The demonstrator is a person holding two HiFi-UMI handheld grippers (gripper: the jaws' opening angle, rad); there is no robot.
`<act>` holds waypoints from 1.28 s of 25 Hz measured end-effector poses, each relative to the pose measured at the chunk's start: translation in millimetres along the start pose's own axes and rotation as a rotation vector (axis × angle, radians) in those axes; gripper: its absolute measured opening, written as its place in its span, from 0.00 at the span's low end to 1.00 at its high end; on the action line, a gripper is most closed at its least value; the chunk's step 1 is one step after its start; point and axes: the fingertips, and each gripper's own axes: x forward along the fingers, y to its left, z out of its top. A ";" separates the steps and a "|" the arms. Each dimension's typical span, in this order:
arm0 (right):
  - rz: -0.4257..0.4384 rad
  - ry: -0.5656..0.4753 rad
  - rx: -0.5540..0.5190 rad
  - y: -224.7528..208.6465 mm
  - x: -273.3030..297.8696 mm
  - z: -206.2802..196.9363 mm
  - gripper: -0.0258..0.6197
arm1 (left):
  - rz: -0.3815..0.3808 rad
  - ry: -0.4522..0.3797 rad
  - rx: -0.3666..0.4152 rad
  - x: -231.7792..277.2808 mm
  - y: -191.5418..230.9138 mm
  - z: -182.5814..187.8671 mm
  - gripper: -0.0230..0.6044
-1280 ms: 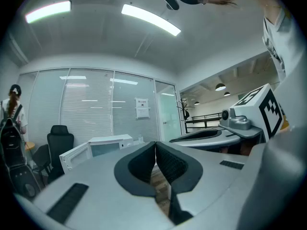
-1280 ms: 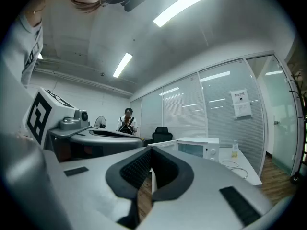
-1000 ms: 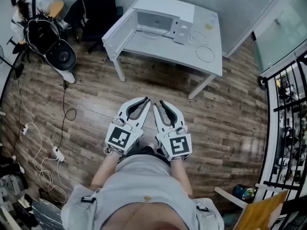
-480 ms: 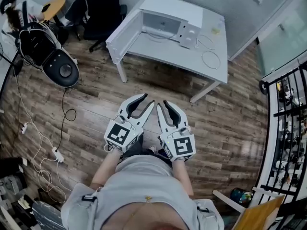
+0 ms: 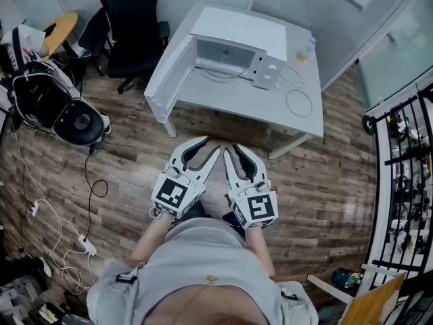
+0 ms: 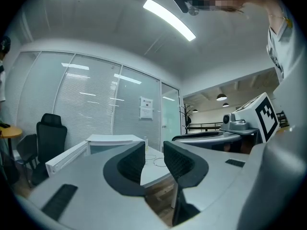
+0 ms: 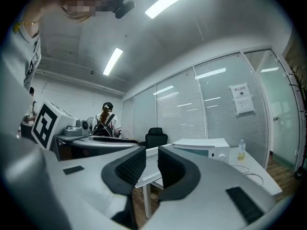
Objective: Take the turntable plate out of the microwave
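Your left gripper [image 5: 207, 144] has just been opening. Its jaws now stand a little apart, with nothing between them in the left gripper view, just air and the table edge further off. Your right gripper [image 5: 232, 147] has a narrower gap between its pads and is also empty. You're holding both side by side in front of your body, marker cubes toward you and tips pointing at the white table [image 5: 270, 103]. They're over the wooden floor [image 5: 325, 175], just short of the table's near edge.

The microwave [image 5: 226, 49] sits on the far side of the table, with its door [image 5: 166, 66] swung wide open to the left. The cavity is too small and dim from the head view to pick out the turntable plate. A looped cable [image 5: 299, 103] lies to the right of the microwave, and a black office chair [image 5: 132, 19] stands off to the left.
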 end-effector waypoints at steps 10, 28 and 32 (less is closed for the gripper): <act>-0.036 0.016 0.004 -12.1 65.1 -6.2 0.17 | -0.020 0.043 0.030 24.6 61.8 -8.3 0.24; -0.056 0.039 0.025 -22.1 109.8 -15.8 0.17 | -0.041 0.058 -0.007 45.3 101.5 -14.1 0.24; -0.042 0.039 0.027 -33.4 124.5 -16.5 0.17 | -0.027 0.060 -0.003 58.0 110.8 -14.1 0.24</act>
